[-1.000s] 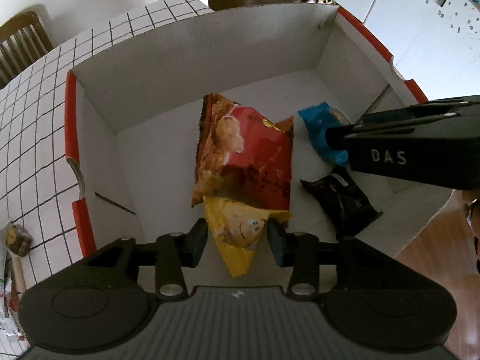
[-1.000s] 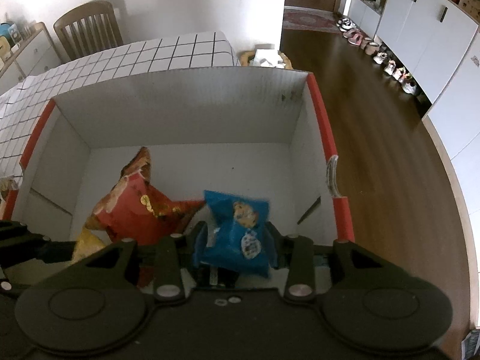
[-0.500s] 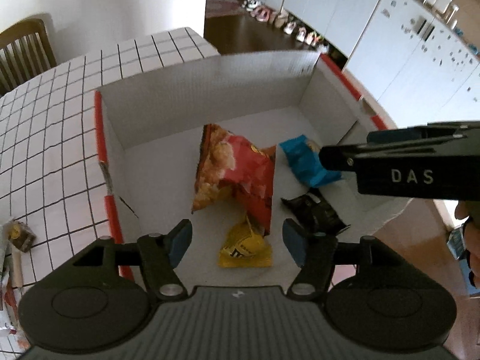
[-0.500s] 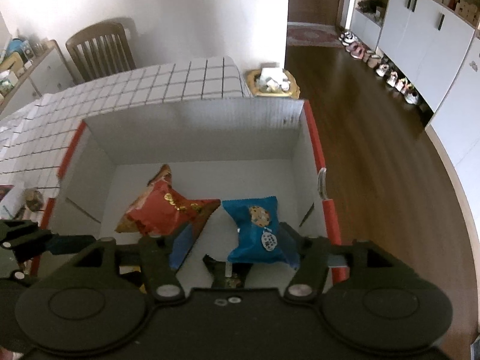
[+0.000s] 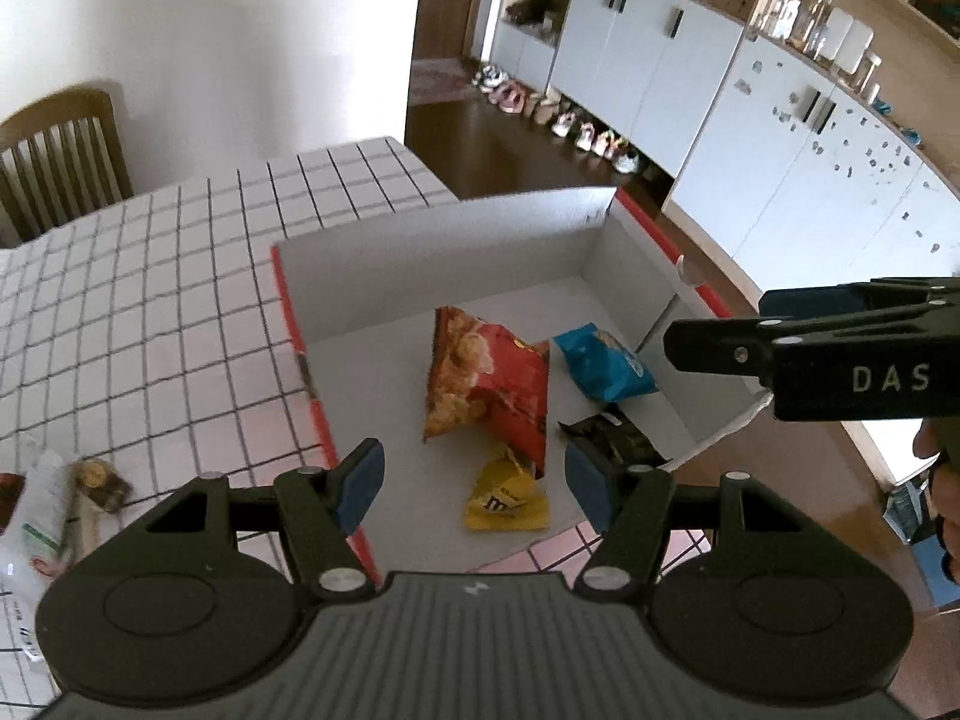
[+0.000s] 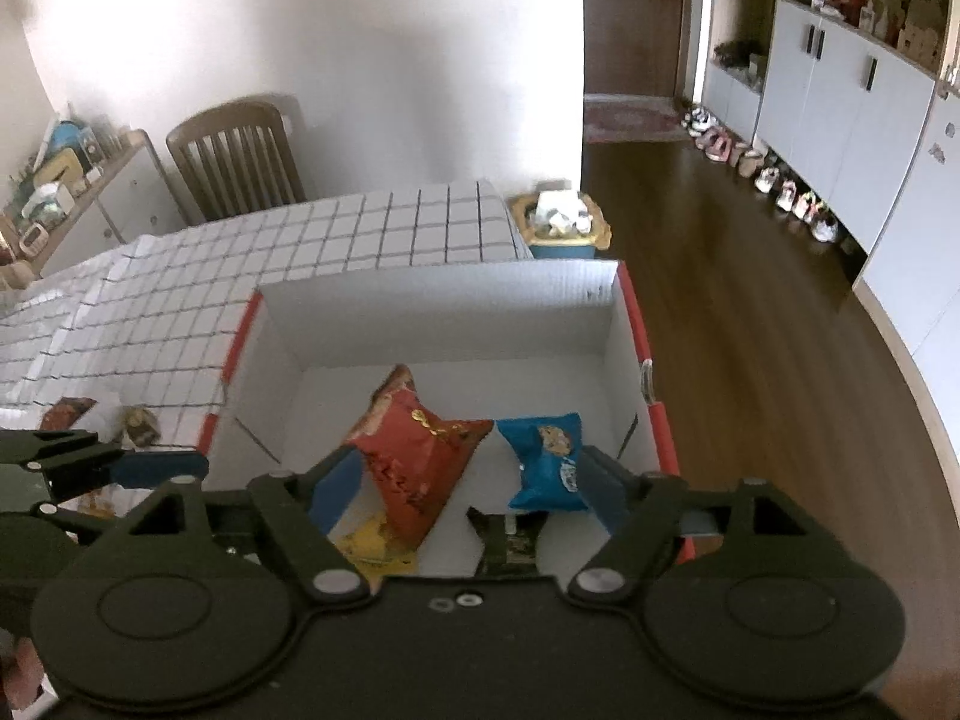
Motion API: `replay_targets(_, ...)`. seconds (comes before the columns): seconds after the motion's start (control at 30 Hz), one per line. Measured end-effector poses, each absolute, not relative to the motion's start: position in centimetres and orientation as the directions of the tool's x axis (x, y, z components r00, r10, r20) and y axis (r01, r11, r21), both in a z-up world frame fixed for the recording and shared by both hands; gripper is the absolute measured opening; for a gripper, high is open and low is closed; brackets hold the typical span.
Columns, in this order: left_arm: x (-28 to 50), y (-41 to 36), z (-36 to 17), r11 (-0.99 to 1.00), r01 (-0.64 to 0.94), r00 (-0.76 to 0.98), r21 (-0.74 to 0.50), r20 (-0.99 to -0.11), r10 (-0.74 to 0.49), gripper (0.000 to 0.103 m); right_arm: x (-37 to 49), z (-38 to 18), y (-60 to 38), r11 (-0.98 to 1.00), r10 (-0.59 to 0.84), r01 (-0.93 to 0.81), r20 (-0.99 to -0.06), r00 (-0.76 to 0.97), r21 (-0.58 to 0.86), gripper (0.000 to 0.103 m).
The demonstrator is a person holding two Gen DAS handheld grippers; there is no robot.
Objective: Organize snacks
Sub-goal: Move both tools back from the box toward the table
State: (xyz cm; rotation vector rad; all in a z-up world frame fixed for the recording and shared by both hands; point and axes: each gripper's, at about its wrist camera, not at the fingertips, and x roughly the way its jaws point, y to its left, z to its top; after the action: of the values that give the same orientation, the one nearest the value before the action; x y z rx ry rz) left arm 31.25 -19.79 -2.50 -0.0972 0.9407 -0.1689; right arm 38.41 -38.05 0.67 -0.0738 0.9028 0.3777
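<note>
A white cardboard box with red edges (image 5: 420,252) (image 6: 444,294) stands on the checked table. In it lie a red snack bag (image 5: 492,384) (image 6: 414,450), a blue cookie pack (image 5: 606,363) (image 6: 549,456), a yellow candy pack (image 5: 507,495) (image 6: 372,549) and a dark pack (image 5: 612,438) (image 6: 507,543). My left gripper (image 5: 474,483) is open and empty, raised above the box's near edge. My right gripper (image 6: 462,495) is open and empty above the box; it also shows from the side in the left wrist view (image 5: 810,360).
Loose snack packs lie on the table left of the box (image 5: 102,483) (image 6: 138,426). A wooden chair (image 6: 240,162) stands behind the table. A bin (image 6: 561,222) sits on the floor past the table. White cabinets (image 5: 750,138) line the right wall.
Both grippers have opened, dropped the yellow and blue packs into the box, and pulled back and up away from it.
</note>
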Motion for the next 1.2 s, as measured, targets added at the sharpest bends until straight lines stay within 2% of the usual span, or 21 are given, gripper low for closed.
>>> replay_targets(0.47, 25.9, -14.8, 0.2, 0.977, 0.101, 0.644, -0.188, -0.736, -0.208, 0.067, 32.6, 3.9, -36.0, 0.920, 0.373, -0.347, -0.681, 0.630, 0.183, 0.087)
replay_targets(0.5, 25.5, -14.3, 0.4, 0.977, 0.102, 0.647, -0.190, -0.733, -0.210, 0.070, 32.1, 4.0, -35.7, 0.918, 0.379, -0.349, -0.676, 0.632, 0.188, 0.088)
replay_targets(0.53, 25.1, -13.7, 0.5, 0.976, 0.100, 0.650, -0.194, -0.730, -0.212, 0.079, 31.7, 4.1, -35.4, 0.917, 0.383, -0.351, -0.672, 0.634, 0.190, 0.089)
replay_targets(0.57, 24.7, -13.1, 0.7, 0.974, 0.100, 0.653, -0.202, -0.725, -0.218, 0.084, 31.3, 4.1, -35.1, 0.915, 0.387, -0.356, -0.668, 0.636, 0.192, 0.090)
replay_targets(0.77, 22.2, -9.4, 1.2, 0.973, 0.082, 0.668, -0.218, -0.712, -0.215, 0.084, 28.6, 4.6, -32.9, 0.900, 0.421, -0.389, -0.631, 0.651, 0.198, 0.100)
replay_targets(0.87, 21.1, -7.2, 1.3, 0.973, 0.065, 0.677, -0.221, -0.707, -0.205, 0.091, 27.5, 4.7, -31.3, 0.891, 0.436, -0.409, -0.624, 0.648, 0.197, 0.101)
replay_targets(1.07, 19.1, -3.1, 1.3, 0.971, 0.046, 0.702, -0.233, -0.684, -0.197, 0.092, 25.5, 4.4, -28.2, 0.872, 0.467, -0.445, -0.614, 0.637, 0.202, 0.102)
replay_targets(1.1, 18.7, -2.5, 1.2, 0.972, 0.045, 0.706, -0.232, -0.681, -0.195, 0.094, 25.3, 4.3, -27.6, 0.869, 0.471, -0.450, -0.615, 0.632, 0.203, 0.102)
replay_targets(1.13, 18.4, -1.9, 1.1, 0.972, 0.042, 0.709, -0.231, -0.679, -0.192, 0.103, 25.1, 4.3, -27.2, 0.868, 0.473, -0.453, -0.616, 0.630, 0.204, 0.102)
replay_targets(1.2, 17.6, -0.7, 1.0, 0.971, 0.033, 0.719, -0.239, -0.668, -0.189, 0.103, 24.7, 3.9, -26.2, 0.864, 0.477, -0.460, -0.621, 0.622, 0.204, 0.103)
